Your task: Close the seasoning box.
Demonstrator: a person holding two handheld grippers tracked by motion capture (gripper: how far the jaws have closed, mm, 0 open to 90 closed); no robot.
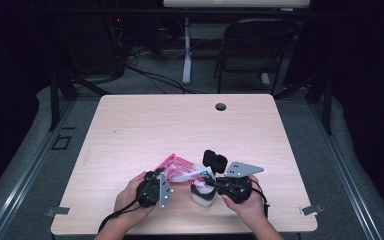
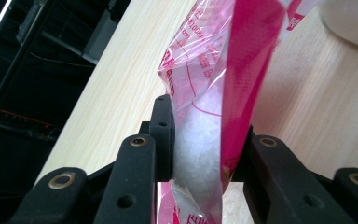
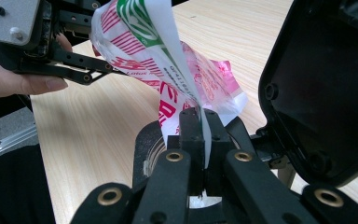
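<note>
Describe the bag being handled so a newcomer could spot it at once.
On the wooden table, near its front edge, the left gripper and right gripper hold the plastic bag between them. It is clear, pink-printed, with white grains inside; the container beside it is white.

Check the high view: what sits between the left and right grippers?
The pink-and-white plastic bag spans the gap, pinched by the left gripper and right gripper. Below it stands a white container with its black lid flipped open.

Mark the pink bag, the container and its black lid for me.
pink bag (image 2: 205, 93): left gripper view, clear film.
container (image 1: 203, 195): high view, white side wall.
black lid (image 3: 317, 93): right gripper view, its inner face.
</note>
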